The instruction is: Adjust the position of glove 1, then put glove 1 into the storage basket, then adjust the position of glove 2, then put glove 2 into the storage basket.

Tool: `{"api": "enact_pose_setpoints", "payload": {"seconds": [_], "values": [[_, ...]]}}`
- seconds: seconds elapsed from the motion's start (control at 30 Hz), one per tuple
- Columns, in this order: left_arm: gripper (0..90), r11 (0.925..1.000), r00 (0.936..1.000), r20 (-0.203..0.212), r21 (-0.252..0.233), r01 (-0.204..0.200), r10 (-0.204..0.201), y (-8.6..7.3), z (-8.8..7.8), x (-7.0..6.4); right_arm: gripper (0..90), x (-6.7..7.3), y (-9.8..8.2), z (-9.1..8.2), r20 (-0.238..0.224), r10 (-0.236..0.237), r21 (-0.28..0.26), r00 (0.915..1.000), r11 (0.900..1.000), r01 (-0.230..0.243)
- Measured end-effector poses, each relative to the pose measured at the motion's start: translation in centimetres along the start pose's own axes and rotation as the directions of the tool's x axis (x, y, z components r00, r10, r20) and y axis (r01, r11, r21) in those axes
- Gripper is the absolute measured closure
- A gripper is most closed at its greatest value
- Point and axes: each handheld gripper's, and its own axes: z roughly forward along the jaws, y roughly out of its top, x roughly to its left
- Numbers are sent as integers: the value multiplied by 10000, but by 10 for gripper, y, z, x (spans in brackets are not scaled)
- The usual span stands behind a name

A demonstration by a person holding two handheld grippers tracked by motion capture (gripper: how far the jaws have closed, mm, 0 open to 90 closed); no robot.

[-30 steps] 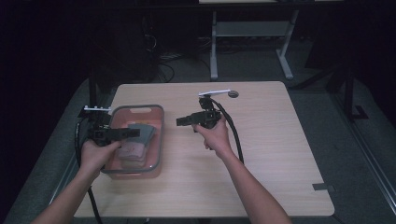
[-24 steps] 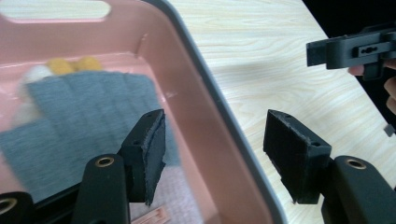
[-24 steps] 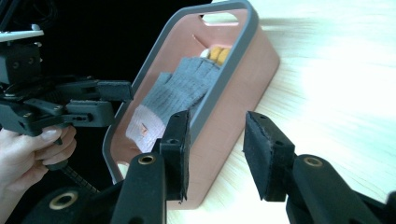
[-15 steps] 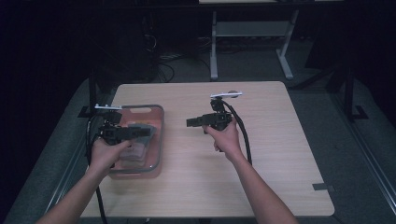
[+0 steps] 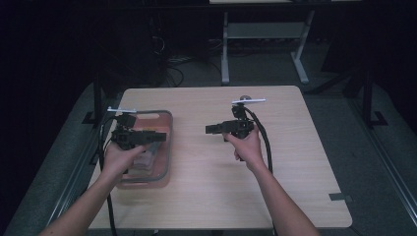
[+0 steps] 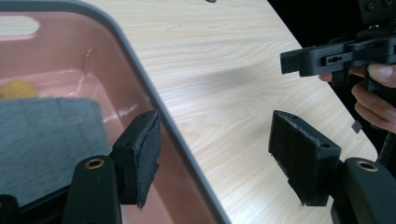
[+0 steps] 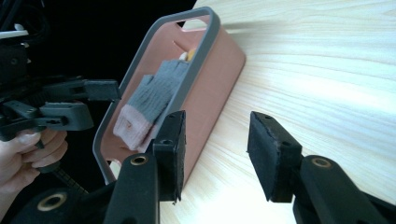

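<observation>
A pink bin with a grey rim stands on the left part of the wooden table. A grey knitted piece with a pink cuff lies in it, and something yellow behind that. My left gripper hovers over the bin's right side, open, with the bin's rim running between its jaws and nothing held. My right gripper hangs above the table's middle, open and empty, its jaws turned toward the bin. The two grippers face each other, apart.
A small dark round object lies near the table's far edge. A bit of grey tape sits at the front right corner. Bare wood lies between the bin and the right hand. Dark floor and a desk frame are beyond the table.
Both hands have drifted to the right. The left gripper now stands over the bin's right side instead of its middle. Both stay open.
</observation>
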Motion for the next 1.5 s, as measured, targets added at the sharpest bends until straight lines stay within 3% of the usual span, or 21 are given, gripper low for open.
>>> {"api": "enact_pose_setpoints", "payload": {"seconds": [0.8, 1.5], "values": [[302, 9983, 9962, 713, 246, -520, 502, 9, 32, -35, 542, -28, -16, -44, 288, 600, -610, 9978, 9964, -582], [291, 9942, 9874, 1350, 574, -908, 824, 7, 57, -58, 514, -56, -35, -79, 499, 1106, -1023, 9926, 9892, -1051]]}}
